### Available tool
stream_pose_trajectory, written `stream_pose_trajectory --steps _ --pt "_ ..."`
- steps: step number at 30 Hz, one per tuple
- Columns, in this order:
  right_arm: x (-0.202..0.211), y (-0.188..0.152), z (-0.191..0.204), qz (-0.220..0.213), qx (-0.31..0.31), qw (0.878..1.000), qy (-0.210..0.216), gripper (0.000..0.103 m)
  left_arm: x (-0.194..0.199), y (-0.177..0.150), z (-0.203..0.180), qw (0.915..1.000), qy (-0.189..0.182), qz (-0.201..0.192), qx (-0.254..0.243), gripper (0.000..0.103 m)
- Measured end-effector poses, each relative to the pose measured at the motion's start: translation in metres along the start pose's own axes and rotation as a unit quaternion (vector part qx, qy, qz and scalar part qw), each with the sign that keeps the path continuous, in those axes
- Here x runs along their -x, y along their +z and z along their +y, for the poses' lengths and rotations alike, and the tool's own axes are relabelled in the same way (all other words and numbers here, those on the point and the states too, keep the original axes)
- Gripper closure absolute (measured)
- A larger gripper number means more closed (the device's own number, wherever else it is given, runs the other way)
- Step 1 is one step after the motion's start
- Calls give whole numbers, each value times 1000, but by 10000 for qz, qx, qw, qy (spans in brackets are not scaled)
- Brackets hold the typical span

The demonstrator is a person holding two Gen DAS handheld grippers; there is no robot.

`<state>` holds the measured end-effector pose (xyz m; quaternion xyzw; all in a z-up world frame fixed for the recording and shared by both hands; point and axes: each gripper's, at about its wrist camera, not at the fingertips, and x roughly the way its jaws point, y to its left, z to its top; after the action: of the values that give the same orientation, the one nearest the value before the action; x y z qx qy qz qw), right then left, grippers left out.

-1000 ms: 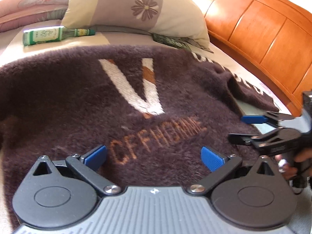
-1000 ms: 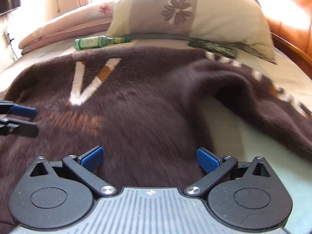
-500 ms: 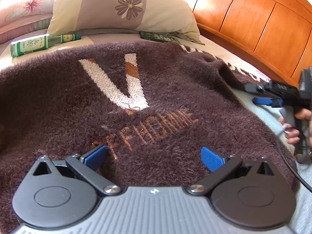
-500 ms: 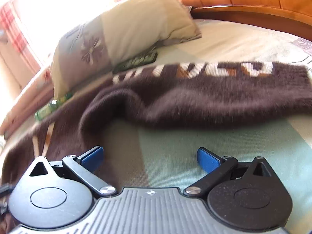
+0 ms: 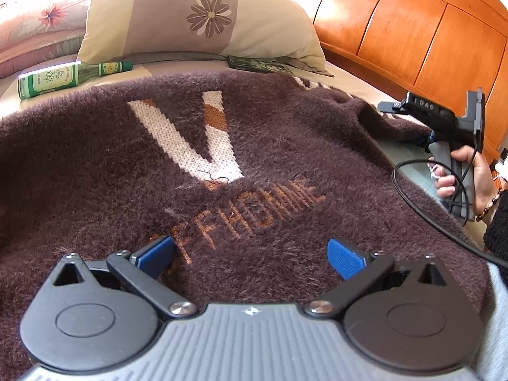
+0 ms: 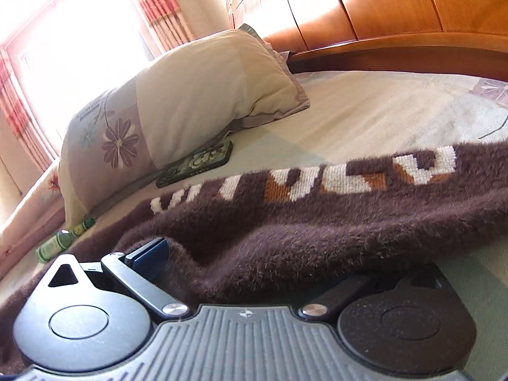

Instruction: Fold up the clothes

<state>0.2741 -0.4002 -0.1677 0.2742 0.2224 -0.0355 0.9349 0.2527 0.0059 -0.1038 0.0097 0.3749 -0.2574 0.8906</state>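
A fuzzy dark brown sweater [image 5: 254, 146] lies spread flat on the bed, showing a white "V" and orange lettering. My left gripper [image 5: 250, 257] hovers open just over its near hem, with nothing between the blue pads. The sweater's right sleeve [image 6: 317, 228], with white and orange letters, stretches out to the right. My right gripper [image 6: 254, 263] is pushed in at this sleeve near the shoulder and stands open. The sleeve lies across the gap and hides the right finger. The left wrist view shows that gripper [image 5: 390, 109] at the sleeve, held by a hand [image 5: 463, 174].
A flowered pillow [image 5: 203, 16] lies beyond the sweater, with a green glass bottle [image 5: 63, 77] and a dark phone-like case [image 6: 197, 162] beside it. The orange wooden headboard [image 5: 428, 38] runs along the right. A black cable [image 5: 422, 209] trails over the sweater's right edge.
My right gripper has swung from the sweater's body to its right sleeve and moved in until the sleeve lies between its fingers. The left gripper has barely shifted.
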Motion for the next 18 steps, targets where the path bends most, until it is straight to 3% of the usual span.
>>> stream_pose_trajectory --steps 4,8,14,18 --pt "9 15 -22 -93 -628 9974 339 0 0 0 0 10000 12 -22 19 1" --pt "14 34 -48 -333 -999 9939 331 0 -1 0 2 10000 -21 -72 65 1" --pt "16 67 -84 -809 -1009 9914 -191 0 -3 -1 0 9999 30 -116 -28 1" --pt "32 73 -102 -1147 -1280 9816 -834 0 -4 -2 -2 9998 64 -127 -115 1"
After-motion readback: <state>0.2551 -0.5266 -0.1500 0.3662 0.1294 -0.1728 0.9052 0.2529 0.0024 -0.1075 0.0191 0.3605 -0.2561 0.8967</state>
